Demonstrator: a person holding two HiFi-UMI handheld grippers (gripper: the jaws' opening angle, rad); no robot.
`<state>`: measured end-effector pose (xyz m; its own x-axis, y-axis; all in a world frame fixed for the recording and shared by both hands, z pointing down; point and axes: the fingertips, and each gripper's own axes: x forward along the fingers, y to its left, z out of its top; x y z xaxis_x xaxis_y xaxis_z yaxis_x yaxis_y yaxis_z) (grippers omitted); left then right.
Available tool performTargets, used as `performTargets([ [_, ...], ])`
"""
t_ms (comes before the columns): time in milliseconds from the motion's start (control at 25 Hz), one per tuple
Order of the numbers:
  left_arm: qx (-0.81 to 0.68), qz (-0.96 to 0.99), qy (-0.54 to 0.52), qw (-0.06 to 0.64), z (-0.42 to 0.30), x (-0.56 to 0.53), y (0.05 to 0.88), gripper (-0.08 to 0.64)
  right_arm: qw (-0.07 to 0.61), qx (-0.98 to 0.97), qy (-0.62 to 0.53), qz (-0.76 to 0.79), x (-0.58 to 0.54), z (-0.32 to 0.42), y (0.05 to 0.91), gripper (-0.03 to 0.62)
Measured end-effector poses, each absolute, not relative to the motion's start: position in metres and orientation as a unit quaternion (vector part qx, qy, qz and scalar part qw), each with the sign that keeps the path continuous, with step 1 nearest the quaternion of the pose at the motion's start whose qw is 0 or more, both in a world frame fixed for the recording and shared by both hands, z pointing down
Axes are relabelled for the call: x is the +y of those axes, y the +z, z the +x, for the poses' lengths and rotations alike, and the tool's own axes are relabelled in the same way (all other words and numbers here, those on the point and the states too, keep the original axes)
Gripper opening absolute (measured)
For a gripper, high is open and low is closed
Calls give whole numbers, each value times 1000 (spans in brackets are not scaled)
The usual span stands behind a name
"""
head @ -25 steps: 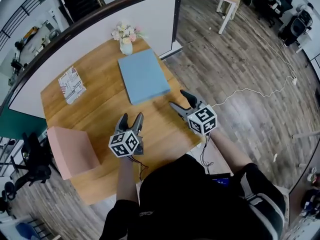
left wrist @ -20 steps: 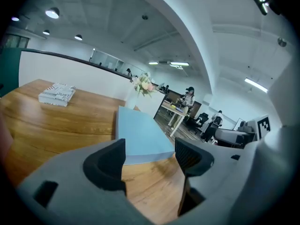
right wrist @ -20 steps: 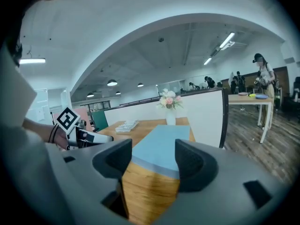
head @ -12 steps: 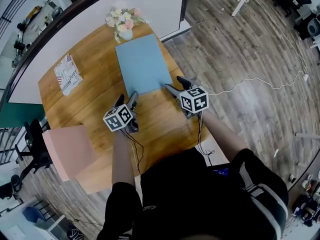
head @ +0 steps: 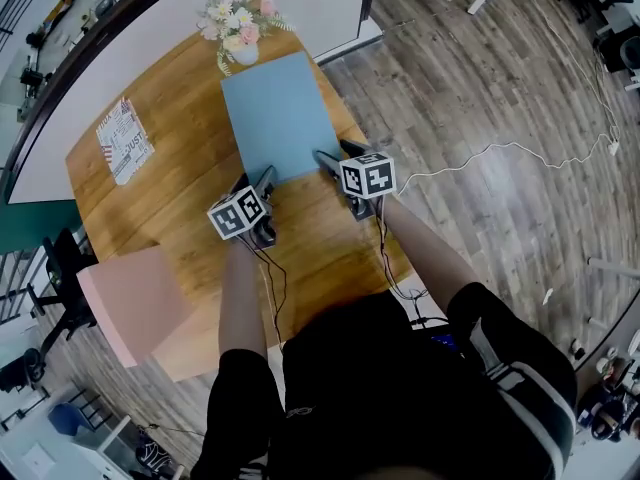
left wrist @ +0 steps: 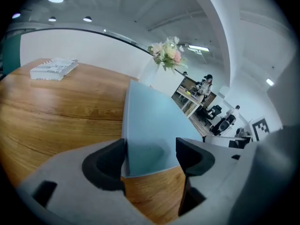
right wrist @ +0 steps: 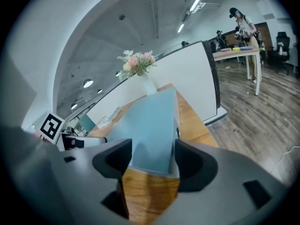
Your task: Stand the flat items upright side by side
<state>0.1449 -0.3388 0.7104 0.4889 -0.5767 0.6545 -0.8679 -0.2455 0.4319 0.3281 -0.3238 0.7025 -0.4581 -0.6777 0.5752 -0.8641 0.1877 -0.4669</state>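
A pink board (head: 135,303) sits at the bench's (head: 320,238) near-left corner, reaching past its edge. A printed book (head: 123,140) lies far left, its lettering too small to read. The left gripper (head: 258,180) and the right gripper (head: 335,153) each have their jaws apart around a near corner of the flat blue board (head: 278,116). Bare wood lies nearer.

Your work surface is a wooden table (head: 180,198). On it lie a blue flat panel (head: 278,116) along the right edge, a flower vase (head: 240,33) at the far edge, a printed book (head: 124,140) far left, and a pink panel (head: 135,303) at the near left corner.
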Motion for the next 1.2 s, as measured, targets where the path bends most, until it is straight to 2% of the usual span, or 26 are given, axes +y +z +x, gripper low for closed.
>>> performTargets([
  [240, -474, 774, 243, 344, 145, -319, 718, 324, 149, -745, 367, 536, -312, 328, 715, 241],
  [1200, -433, 770, 262, 388, 58, -82, 720, 313, 186, -732, 397, 522, -77, 241, 713, 242],
])
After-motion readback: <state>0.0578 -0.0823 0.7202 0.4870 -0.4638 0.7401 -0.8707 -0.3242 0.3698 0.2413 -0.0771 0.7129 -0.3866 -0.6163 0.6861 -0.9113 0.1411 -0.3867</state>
